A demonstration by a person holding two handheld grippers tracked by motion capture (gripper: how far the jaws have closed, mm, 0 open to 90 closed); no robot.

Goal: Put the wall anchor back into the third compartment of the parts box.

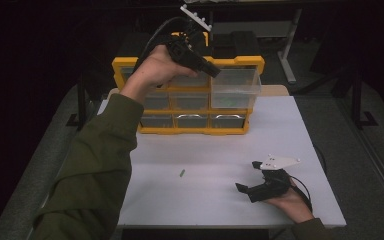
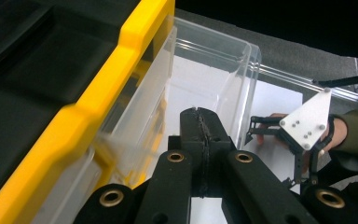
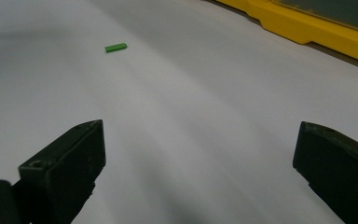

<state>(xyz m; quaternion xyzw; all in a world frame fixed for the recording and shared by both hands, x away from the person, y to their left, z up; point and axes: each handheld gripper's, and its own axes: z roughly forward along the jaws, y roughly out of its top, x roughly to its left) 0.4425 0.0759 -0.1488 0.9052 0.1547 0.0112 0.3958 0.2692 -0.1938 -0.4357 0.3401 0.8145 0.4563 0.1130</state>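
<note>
A yellow organiser (image 1: 125, 63) with clear drawers stands at the back of the white table (image 1: 205, 150). Its top right drawer (image 1: 235, 87) is pulled out. My left gripper (image 1: 214, 71) is held in the air over the organiser, its tip at that drawer's near corner. In the left gripper view its jaws (image 2: 199, 116) are pressed shut with nothing seen between them, above the open drawer (image 2: 214, 70). My right gripper (image 1: 247, 175) rests low at the table's front right, open and empty (image 3: 200, 154). A small green piece (image 1: 182, 173) (image 3: 115, 47) lies on the table to its left.
The organiser's yellow base (image 3: 307, 28) runs along the far side in the right gripper view. The right hand and its gripper with the white plate (image 2: 307, 123) show beyond the drawer in the left gripper view. Dark floor surrounds the table.
</note>
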